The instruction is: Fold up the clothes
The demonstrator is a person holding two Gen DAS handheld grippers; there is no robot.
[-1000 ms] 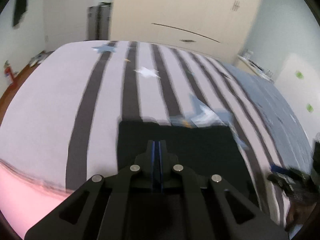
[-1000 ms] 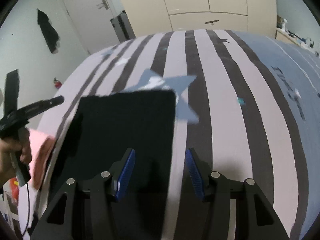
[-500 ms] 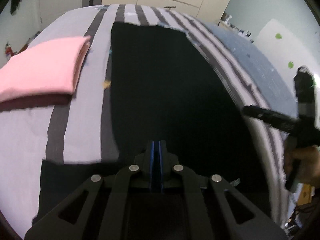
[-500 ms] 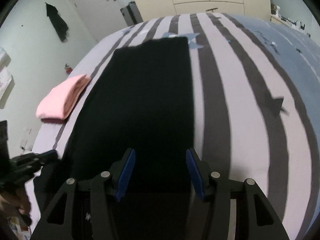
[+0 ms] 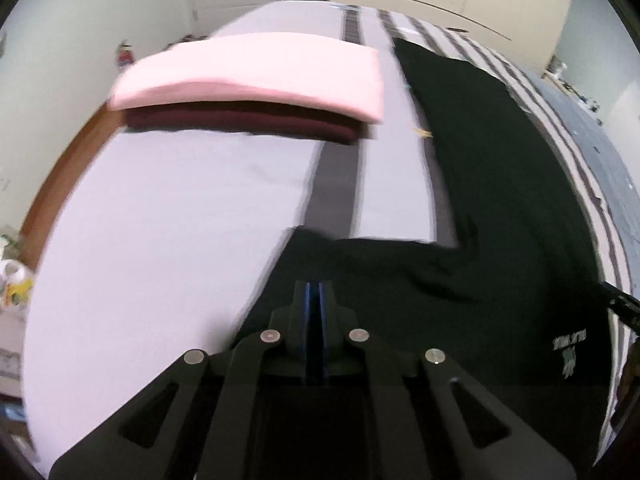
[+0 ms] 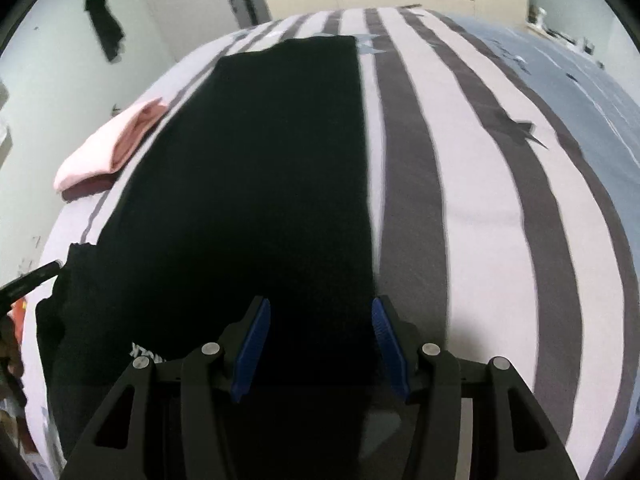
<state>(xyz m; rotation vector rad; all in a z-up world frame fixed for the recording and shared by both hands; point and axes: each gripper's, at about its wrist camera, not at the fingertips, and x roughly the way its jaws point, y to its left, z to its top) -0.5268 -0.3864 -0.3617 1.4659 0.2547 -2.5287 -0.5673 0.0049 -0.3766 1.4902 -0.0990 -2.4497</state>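
Your black garment [image 6: 256, 184] lies on the striped bed [image 6: 480, 208] as a long band, its long axis running from the near edge away toward the wardrobes. Its sleeve [image 5: 372, 256] sticks out sideways at the near end, toward the folded pink pile [image 5: 248, 76] on the left. That sleeve is what matters: it lies straight ahead of your left tongs [image 5: 315, 300], just past the tips, so the left hand is the nearer one for folding it in across the band. The left tongs have just been opening by a hair but look nearly closed, with nothing seen between the pads. Your right tongs [image 6: 320, 344] stand half open over the band's near right edge, gripping nothing
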